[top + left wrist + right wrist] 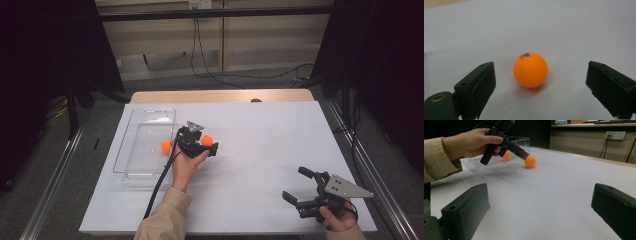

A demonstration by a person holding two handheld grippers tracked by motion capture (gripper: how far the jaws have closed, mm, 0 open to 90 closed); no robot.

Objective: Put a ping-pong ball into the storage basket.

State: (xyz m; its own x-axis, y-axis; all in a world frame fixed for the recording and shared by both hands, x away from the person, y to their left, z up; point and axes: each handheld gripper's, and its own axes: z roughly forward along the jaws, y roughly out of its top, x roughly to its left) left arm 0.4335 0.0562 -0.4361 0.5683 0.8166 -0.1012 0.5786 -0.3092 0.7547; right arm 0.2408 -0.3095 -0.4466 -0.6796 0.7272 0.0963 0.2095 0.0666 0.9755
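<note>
My left gripper (pixel 540 85) gapes wide around a ball (pixel 530 70) just beside the tray (pixel 131 145), touching nothing. A second ball (pixel 165 145) lies in the tray. My right gripper (pixel 296 186) rests well apart, open and empty.

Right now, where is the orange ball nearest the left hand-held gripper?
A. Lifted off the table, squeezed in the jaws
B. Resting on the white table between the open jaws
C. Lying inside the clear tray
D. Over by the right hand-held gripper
B: the orange ball rests on the white table, with the left hand-held gripper open, both jaws clear of it.
</note>
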